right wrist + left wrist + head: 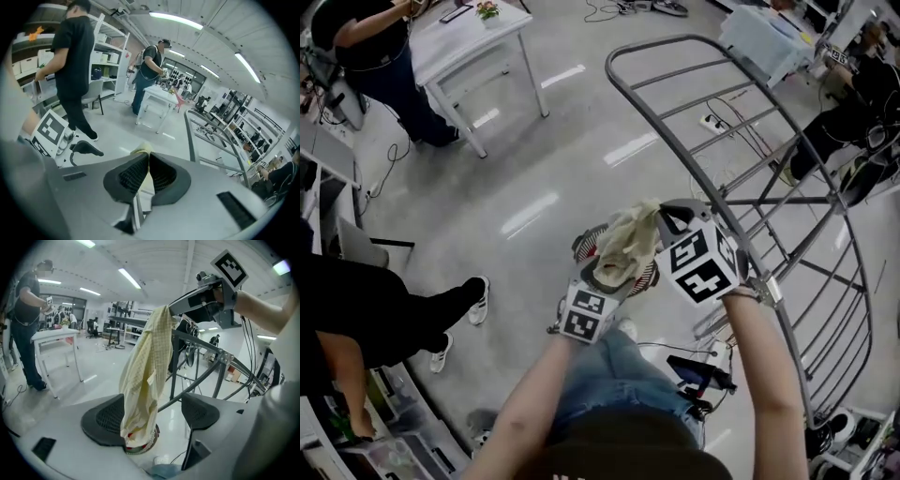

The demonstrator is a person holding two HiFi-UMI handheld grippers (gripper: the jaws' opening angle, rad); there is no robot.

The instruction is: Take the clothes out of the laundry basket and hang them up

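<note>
The garment (628,246) is a pale yellow cloth with a fine check pattern, crumpled and gathered into a long, loose bundle. Its upper end is pinched in the closed right tongs (147,159), and the rest hangs down limp and lengthways. The lower end dangles between the spread left tongs (154,404), close to the left pad. It is up in the air, clear of the laundry basket (649,276), a round basket with a ribbed rim and something red inside, on the floor directly below. The grey metal drying rack (221,354) stands just right of the garment, its rails bare.
</note>
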